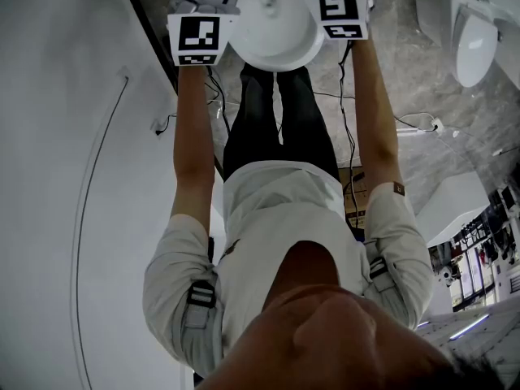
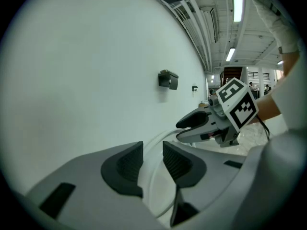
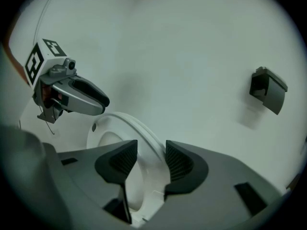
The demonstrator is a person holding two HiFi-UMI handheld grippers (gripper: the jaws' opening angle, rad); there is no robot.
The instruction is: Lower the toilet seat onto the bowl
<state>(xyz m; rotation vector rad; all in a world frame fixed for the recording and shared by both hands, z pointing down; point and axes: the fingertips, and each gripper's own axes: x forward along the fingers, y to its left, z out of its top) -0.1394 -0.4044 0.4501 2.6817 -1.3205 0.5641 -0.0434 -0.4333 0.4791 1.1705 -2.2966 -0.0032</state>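
Observation:
The white toilet [image 1: 276, 23] stands against the wall at the top of the head view, between my two hands. Its seat [image 3: 144, 131] is raised, a white ring leaning towards the wall. My right gripper [image 3: 151, 162] is open, and the seat's right rim runs through the gap between its ribbed pads. My left gripper [image 2: 152, 159] is open too, with the seat's left rim [image 2: 156, 176] passing between its pads, which do not press on it. Each gripper shows in the other's view: the right gripper [image 2: 192, 128] and the left gripper [image 3: 98, 104].
A black holder [image 3: 267, 90] is fixed to the white wall to the right of the toilet. A white urinal [image 1: 475, 43] hangs at the far right. Cables [image 1: 406, 124] lie on the grey stone floor beside my legs.

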